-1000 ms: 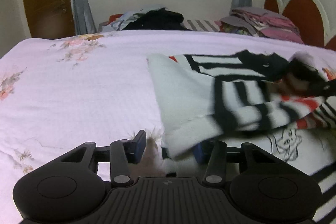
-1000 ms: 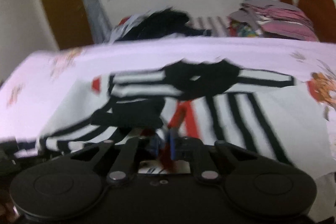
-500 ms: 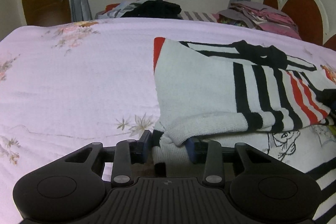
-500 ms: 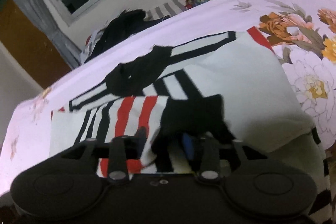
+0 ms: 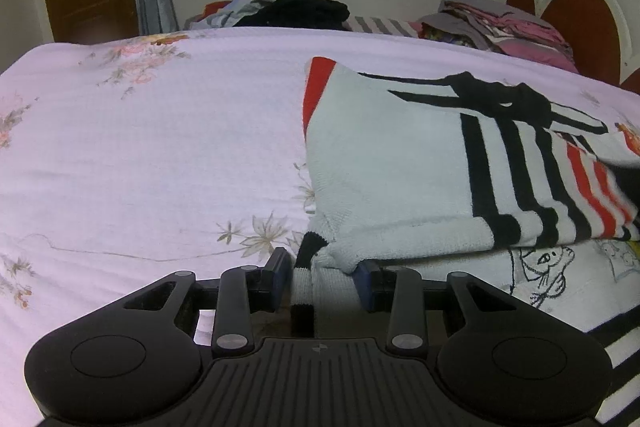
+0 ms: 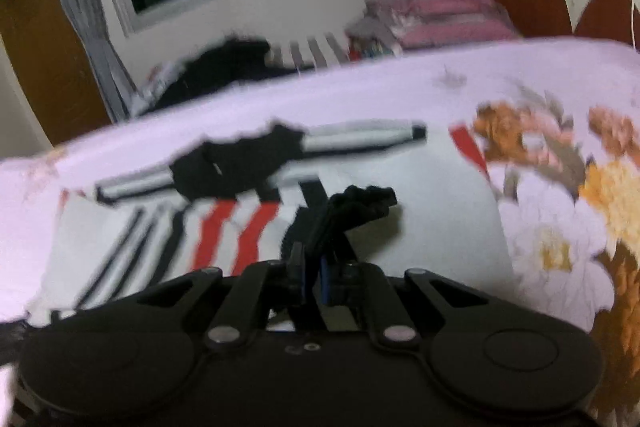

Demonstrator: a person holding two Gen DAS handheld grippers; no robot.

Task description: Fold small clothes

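- Left wrist view: the left gripper (image 5: 322,281) sits low on the pink floral bedsheet (image 5: 160,155), its jaws set part-way apart around the sweater's bunched white near corner; whether the pads pinch or only bracket it, I cannot tell.
- The striped sweater (image 5: 400,163) lies flat on the sheet just ahead, right of centre, one side folded across its body, black collar at the far end.
- It looks like a soft, thick, light knit: it will drape and sag, not slide, so hems, cuffs and corners seem the best places to hold.
- Right wrist view: the right gripper (image 6: 310,275) has its jaws closed tight on the black cuff (image 6: 360,205), which sticks up bunched above the sweater.
- Against a second ago, the lifted, blurred sleeve now rests folded over the body, and the left jaws have narrowed on the corner.
- The right jaws parted around the cuff half a second ago and have since closed on it.
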